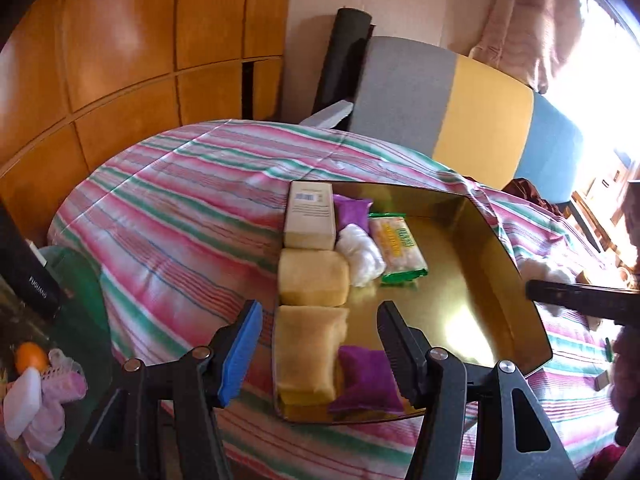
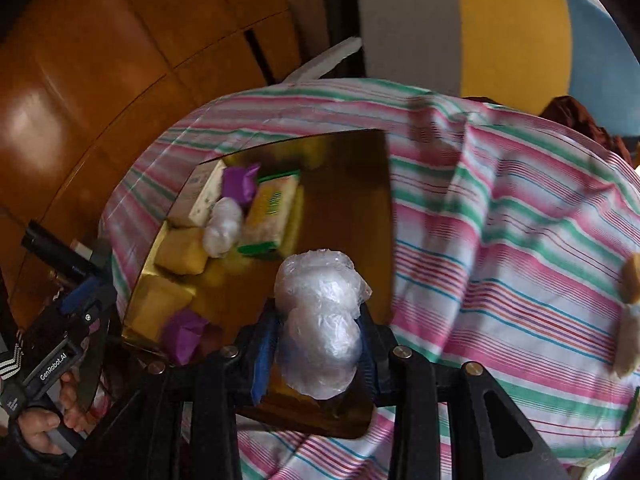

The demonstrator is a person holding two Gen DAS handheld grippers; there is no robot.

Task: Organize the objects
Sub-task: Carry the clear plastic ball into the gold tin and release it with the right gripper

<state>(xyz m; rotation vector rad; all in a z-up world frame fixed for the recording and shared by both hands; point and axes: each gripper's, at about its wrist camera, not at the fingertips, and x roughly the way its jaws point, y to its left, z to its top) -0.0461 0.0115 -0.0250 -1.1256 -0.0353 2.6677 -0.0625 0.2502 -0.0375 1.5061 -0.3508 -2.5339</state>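
Right hand-held gripper (image 2: 318,354) clenched on a clear plastic-wrapped white bundle (image 2: 320,320), held over near-right part of gold tray (image 2: 352,200) on striped bed cover (image 2: 500,240). Left hand-held gripper (image 1: 316,344) released, nothing btwn jaws, above tray's near-left end w/ sponges (image 1: 312,278), purple pouches (image 1: 368,376).

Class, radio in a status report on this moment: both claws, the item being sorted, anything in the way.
Right claw shut on clear plastic bundle, over gold tray. Left claw open, empty, above tray's near end. Open tray floor ahead; nothing in the way.
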